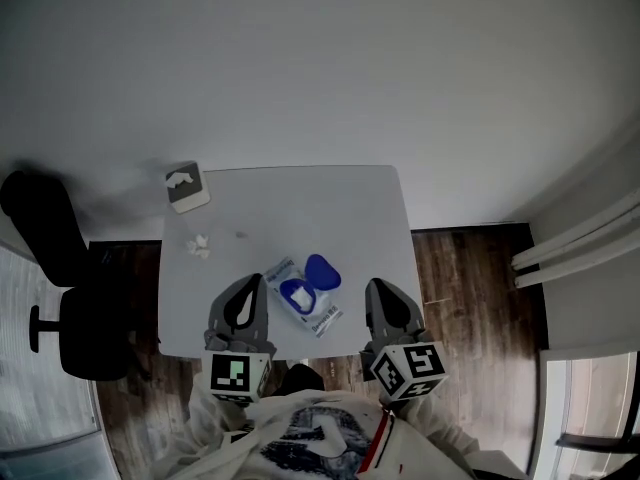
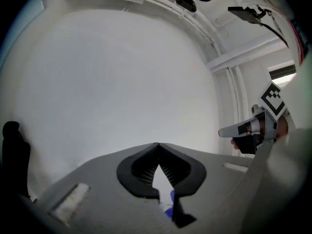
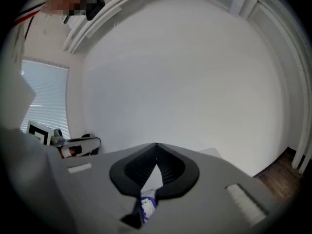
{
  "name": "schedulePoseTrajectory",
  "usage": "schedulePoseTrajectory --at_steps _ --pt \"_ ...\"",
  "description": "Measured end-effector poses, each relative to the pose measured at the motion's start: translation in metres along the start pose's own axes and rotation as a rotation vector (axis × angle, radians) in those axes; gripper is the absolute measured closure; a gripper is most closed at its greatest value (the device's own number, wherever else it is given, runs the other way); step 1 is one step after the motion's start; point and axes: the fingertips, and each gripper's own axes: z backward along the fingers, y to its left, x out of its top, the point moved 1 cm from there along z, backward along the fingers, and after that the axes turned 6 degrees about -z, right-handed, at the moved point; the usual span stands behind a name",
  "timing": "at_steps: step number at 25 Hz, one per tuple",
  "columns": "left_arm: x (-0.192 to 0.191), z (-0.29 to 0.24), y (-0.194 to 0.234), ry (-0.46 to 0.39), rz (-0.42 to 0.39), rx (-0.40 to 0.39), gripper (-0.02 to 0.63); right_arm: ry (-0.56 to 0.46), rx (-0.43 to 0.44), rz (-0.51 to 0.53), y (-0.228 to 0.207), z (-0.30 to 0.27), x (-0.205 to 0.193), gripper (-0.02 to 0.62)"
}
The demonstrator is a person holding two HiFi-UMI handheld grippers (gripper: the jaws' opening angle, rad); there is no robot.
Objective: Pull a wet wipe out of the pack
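Wet-wipe pack [image 1: 320, 315]: flat white plastic pouch with blue print. It lies near the front edge of the pale grey table [image 1: 300, 208], skewed to that edge. Its blue hinged lid [image 1: 323, 270] is flipped open on the far side. A white wipe tuft [image 1: 297, 294] shows in the blue-rimmed opening. No wipe looks drawn out yet.

Left tool [image 2: 158, 150]: clenched, tips together, nothing between them. It sits just left of the pack, not touching it.
Right tool [image 3: 156, 150]: also clamped shut and empty, to the pack's right, not touching it.

Risks, as judged:
- Both tools are closed. One must spread before it can pinch the tuft. Going in closed would poke the wipe back down the slot.
- The pouch looks light and lies loose. A one-tool pull likely lifts the whole pack, so the other tool should pin the pouch body, clear of the opening.
- The pack is close to the front edge. A nudge toward the person could slide it off.
- A tool reaching over the open lid could knock it down onto the opening.
- The tuft is small. A shallow pinch may slip or tear it, and a deep one may drag several wipes.

Further out:
- A small dark grey box with a white patch on top [image 1: 187, 187] sits at the far left corner.
- Crumpled white scraps [image 1: 200, 245] lie near the left edge, well apart from the pack.
- A black office chair [image 1: 60, 288] stands beside the table.
- None of these obstruct the work.
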Motion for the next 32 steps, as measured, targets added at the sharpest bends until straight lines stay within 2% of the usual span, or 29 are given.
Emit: schedulePoseTrajectory --at_steps 4,12,19,23,32 --pt "0.003 -0.009 0.016 0.003 0.013 -0.003 0.603 0.003 -0.016 0.016 0.003 -0.021 0.008 0.589" --pt "-0.013 -0.019 0.043 0.021 0.020 0.015 0.603 0.018 -0.015 0.039 0.009 -0.045 0.014 0.590" --pt "-0.003 -0.035 0.027 0.052 0.017 0.000 0.603 0.033 0.005 0.021 -0.007 -0.055 0.017 0.589" --pt "-0.006 -0.043 0.026 0.057 -0.005 0.045 0.603 0.042 0.046 0.031 -0.015 -0.068 0.021 0.589" --pt "0.003 -0.061 0.007 0.060 -0.016 0.093 0.603 0.067 0.076 0.040 -0.044 -0.078 0.030 0.589"
